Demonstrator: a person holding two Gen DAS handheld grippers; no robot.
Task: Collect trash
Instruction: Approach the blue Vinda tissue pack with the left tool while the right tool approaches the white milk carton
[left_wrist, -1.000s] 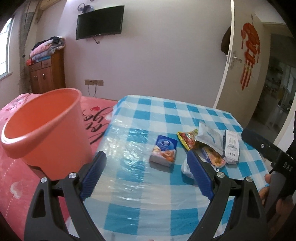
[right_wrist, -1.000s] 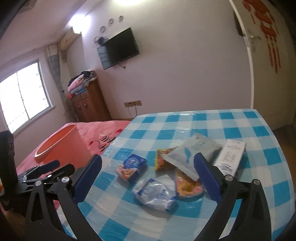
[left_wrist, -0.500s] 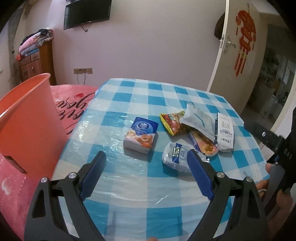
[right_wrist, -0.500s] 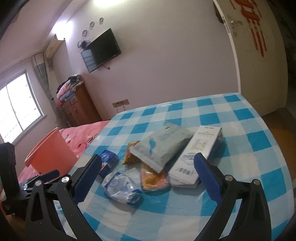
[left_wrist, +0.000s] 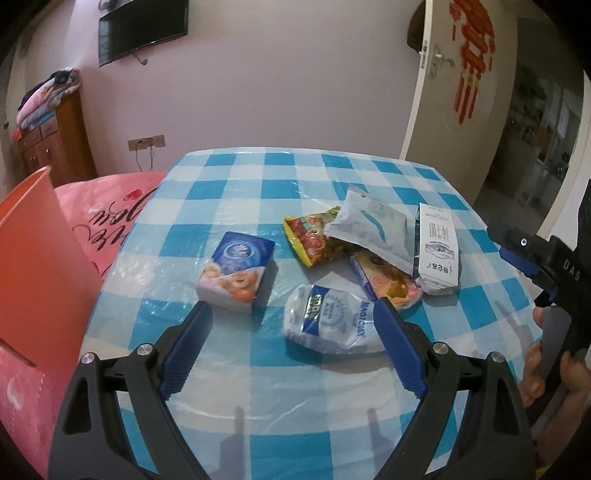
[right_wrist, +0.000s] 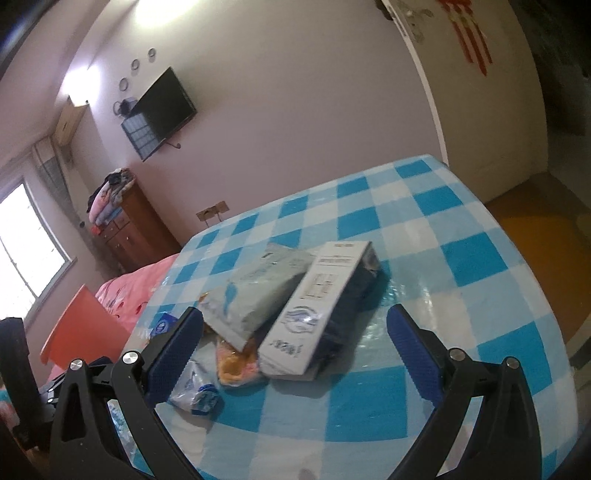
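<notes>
A pile of trash lies on the blue-checked table: a blue tissue pack, a crumpled white-and-blue bag, a red-yellow snack wrapper, a grey pouch, an orange wrapper and a white box. My left gripper is open just short of the tissue pack and the white-and-blue bag. My right gripper is open, low over the table, facing the white box and the grey pouch. Neither holds anything.
An orange bin stands left of the table, by a pink bedspread. A hand holds the right gripper at the table's right edge. A wooden dresser is at the back left, a doorway at the right.
Both grippers have come down and closer to the pile. The bin has slid to the left edge of the left view. The right view has rolled and now centres on the white box.
</notes>
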